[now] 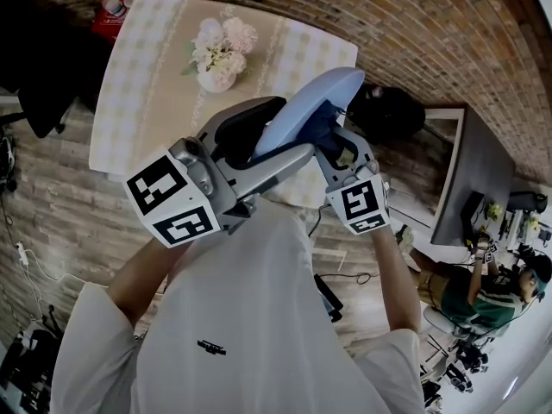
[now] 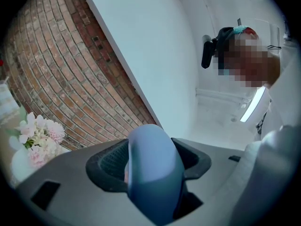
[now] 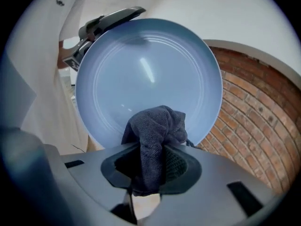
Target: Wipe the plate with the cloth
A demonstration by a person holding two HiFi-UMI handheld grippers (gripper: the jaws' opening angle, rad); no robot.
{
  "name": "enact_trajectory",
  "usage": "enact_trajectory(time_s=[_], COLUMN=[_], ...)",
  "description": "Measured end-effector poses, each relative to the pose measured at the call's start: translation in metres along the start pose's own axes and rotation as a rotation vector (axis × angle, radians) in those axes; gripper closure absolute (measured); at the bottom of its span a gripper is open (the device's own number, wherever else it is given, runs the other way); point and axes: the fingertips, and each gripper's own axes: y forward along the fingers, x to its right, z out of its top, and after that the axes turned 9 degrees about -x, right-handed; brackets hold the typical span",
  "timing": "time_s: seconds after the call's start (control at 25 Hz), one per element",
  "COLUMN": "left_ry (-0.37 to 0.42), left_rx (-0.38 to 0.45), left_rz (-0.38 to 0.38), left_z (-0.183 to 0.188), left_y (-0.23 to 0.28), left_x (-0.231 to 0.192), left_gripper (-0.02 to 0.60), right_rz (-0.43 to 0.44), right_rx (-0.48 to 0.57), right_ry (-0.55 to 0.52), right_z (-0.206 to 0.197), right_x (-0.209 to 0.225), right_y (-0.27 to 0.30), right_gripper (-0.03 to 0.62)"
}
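Left gripper clamps the rim of the smooth, round pale-blue plate, held edge-up above the table. Right gripper pinches a bunched dark woven cloth, pressed against the plate's glossy face.

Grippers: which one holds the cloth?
The right gripper, its jaws shut on the dark cloth. The left gripper clamps the blue plate by its rim instead.

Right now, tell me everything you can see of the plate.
The plate is round, pale blue and glossy, with a shallow rim and faint rings; it looks glazed. It is held in the air, tilted on edge, its rim clamped in the left gripper. The dark cloth in the right gripper appears to press against the lower part of its face.
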Motion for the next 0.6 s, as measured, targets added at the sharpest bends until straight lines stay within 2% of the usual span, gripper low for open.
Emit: enact_trajectory(time_s=[0.28, 0.6], left_ry=[0.004, 0.018], left_rx=[0.005, -0.002], left_rz=[-0.003, -0.006], left_z=[0.003, 0.004], left_y=[-0.005, -0.008], left_x=[0.003, 0.005], left_gripper=[0.304, 0.304], right_rz=[-0.214, -0.311], right_rx=[-0.020, -0.013], right_ry=[-0.273, -0.332], right_z=[0.007, 0.022], right_x=[0.013, 0.033], right_y=[-0.003, -0.009], right_gripper=[0.470, 0.470])
